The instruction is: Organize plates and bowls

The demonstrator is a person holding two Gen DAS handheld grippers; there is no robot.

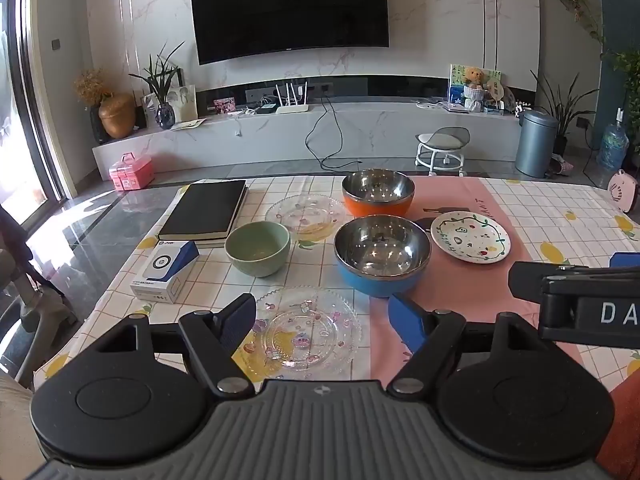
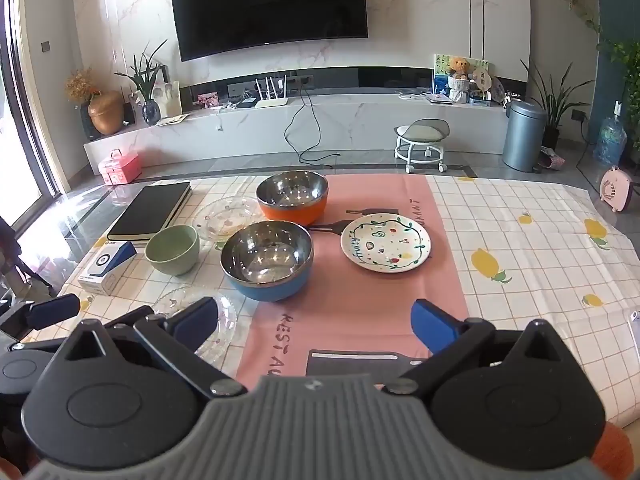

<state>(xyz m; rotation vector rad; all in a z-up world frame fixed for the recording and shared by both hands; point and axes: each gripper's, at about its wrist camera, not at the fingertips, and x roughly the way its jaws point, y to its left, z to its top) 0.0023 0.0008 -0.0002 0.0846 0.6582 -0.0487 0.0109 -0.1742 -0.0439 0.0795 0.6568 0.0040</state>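
On the table stand a blue steel-lined bowl (image 1: 382, 254) (image 2: 267, 259), an orange steel-lined bowl (image 1: 378, 193) (image 2: 292, 196) behind it, and a green ceramic bowl (image 1: 257, 248) (image 2: 173, 250) to the left. A white painted plate (image 1: 471, 236) (image 2: 386, 243) lies on the pink mat. One clear glass plate (image 1: 306, 212) (image 2: 226, 216) lies far, another (image 1: 308, 332) (image 2: 200, 312) near. My left gripper (image 1: 322, 322) hovers open above the near glass plate, holding nothing. My right gripper (image 2: 314, 324) is open over the pink mat, empty.
A black book (image 1: 204, 210) (image 2: 152, 210) and a small white-and-blue box (image 1: 166, 272) (image 2: 106, 266) sit at the table's left. The checked tablecloth (image 2: 520, 264) stretches to the right. Beyond the table's far edge are a floor, a stool (image 1: 442, 148) and a TV bench.
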